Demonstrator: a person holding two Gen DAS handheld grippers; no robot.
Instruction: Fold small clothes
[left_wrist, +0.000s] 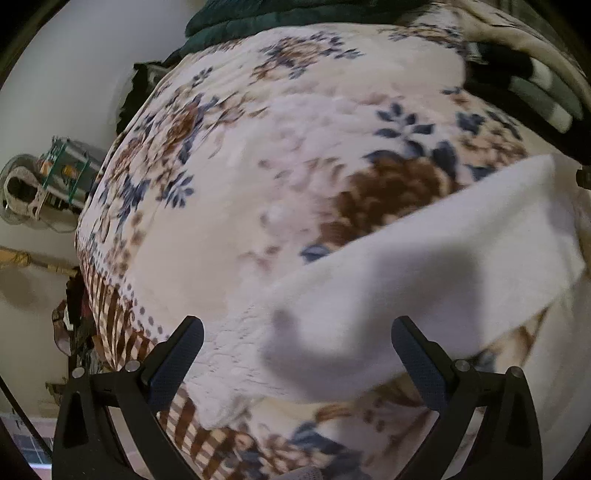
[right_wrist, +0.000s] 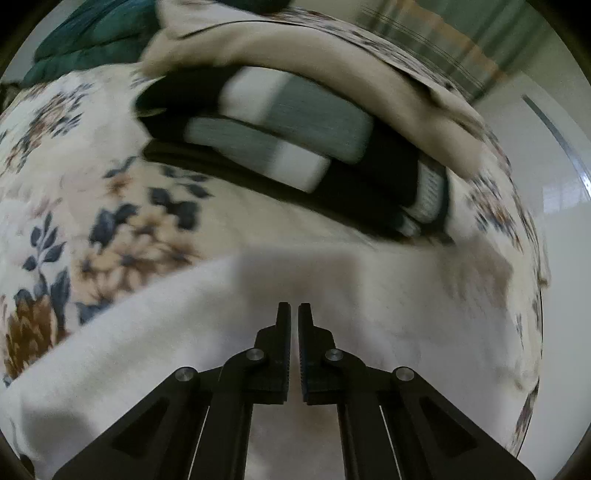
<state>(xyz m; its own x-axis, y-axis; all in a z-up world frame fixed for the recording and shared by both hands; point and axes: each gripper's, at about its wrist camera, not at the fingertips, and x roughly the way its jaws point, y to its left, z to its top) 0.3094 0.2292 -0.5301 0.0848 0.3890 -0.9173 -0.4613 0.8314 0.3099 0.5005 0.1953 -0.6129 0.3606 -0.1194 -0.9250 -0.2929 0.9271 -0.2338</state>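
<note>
A small white garment (left_wrist: 424, 266) lies on a floral blanket (left_wrist: 258, 129). In the left wrist view it runs from the lower middle up to the right. My left gripper (left_wrist: 295, 332) is open, its fingers wide apart over the garment's near end, holding nothing. In the right wrist view the white garment (right_wrist: 166, 332) fills the lower half. My right gripper (right_wrist: 294, 310) is shut above it, with only a narrow slit between the jaws; no cloth shows between them.
A stack of folded black, grey and white striped clothes (right_wrist: 295, 133) lies beyond the garment, with beige fabric (right_wrist: 314, 62) behind it. A dark green quilt (right_wrist: 92, 33) is at the far left. The bed's edge (left_wrist: 107, 288) drops off at left.
</note>
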